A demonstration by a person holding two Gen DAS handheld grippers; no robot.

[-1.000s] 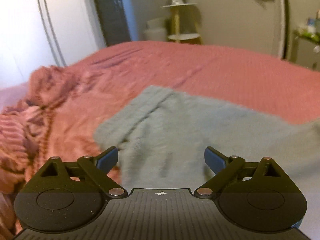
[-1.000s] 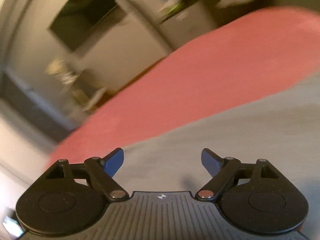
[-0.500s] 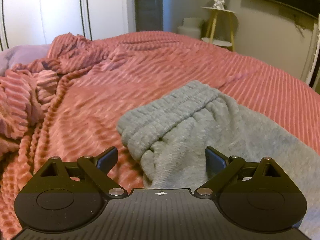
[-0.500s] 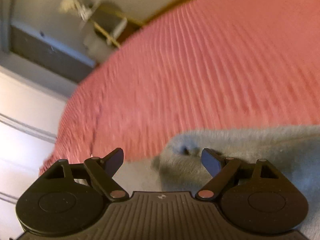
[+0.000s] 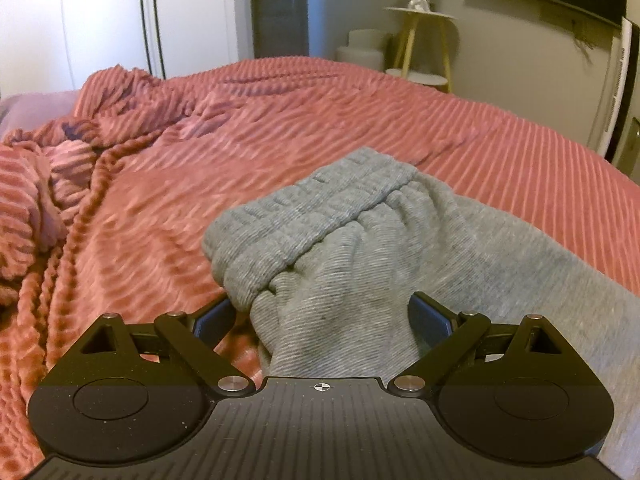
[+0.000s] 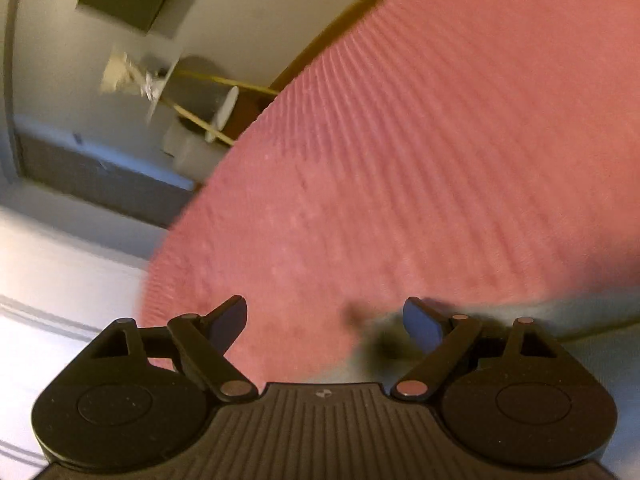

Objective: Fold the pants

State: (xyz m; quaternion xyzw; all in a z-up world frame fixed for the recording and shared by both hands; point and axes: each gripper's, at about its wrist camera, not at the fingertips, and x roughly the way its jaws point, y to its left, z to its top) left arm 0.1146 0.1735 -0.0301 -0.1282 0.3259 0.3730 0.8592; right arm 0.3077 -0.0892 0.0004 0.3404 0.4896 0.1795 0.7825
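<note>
Grey knit pants (image 5: 360, 248): spread on the pink bed (image 5: 280, 120), waistband at frame centre.
Left gripper (image 5: 322, 316): fingers wide, fabric bunched between, unclamped.
Right gripper (image 6: 325, 320): fingers wide at the blurred hem.
Advice: both layers should be pinched.

Bed (image 5: 500, 148) covered by a pink ribbed blanket (image 5: 168, 216), flat on the right side, bunched into folds at the left. Grey pants (image 5: 360, 248) lie directly on the blanket, elastic waistband end facing the bunched side.
</note>
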